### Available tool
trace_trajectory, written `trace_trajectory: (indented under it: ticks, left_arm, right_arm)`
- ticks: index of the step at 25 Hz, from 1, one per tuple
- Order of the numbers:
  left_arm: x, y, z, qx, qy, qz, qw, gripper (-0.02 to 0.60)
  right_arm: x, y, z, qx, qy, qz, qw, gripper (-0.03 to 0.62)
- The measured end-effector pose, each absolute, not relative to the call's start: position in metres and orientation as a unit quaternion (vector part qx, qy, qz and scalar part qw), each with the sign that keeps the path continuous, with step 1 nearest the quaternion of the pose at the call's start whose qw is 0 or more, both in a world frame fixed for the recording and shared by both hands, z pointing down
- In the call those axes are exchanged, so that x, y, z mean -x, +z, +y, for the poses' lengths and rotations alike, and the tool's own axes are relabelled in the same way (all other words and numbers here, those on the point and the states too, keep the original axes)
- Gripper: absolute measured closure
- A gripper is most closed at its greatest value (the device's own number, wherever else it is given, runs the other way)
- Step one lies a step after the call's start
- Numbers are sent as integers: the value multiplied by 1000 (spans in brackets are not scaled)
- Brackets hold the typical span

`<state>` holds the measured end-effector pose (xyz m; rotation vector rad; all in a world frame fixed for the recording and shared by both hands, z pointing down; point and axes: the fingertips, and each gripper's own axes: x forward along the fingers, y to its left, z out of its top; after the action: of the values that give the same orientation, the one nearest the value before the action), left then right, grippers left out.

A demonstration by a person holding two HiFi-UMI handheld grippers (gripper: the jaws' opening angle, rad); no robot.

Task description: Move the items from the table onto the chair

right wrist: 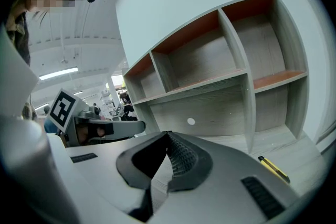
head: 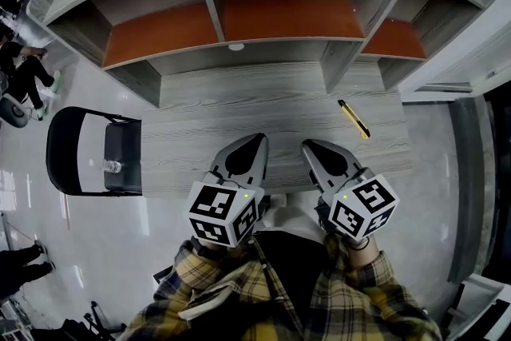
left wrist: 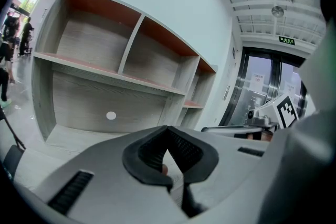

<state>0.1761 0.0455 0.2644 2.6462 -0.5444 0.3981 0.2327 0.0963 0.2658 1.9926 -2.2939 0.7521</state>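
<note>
Both jaw pairs are fully closed on nothing; the left gripper (head: 257,141) and right gripper (head: 310,146) sit side by side over the table's (head: 239,104) near edge. A yellow utility knife (head: 354,118) lies on the table, right of the right gripper. The chair (head: 72,152) stands at the table's left end.

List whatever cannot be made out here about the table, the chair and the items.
- Slim yellow-and-black tool on the grey wooden table: too small in the head view to identify.
- Small clear bottle on the black chair: head view, too small to show contents.
- Table's near edge: head view, partly hidden under the shut left gripper and right gripper.
</note>
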Motion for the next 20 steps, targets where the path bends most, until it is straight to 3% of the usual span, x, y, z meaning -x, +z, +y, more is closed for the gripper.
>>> trace_trajectory:
  ticks: [15,20]
  left_arm:
    - [-147,299,44,-924,200,-237,225,580]
    - [-136,309,40,-912,218,-262,228,580]
  right_arm:
    - [-366,358,129,-692,293,-656,63,569]
    - [-407,412,136,-688,332,-637,103,487]
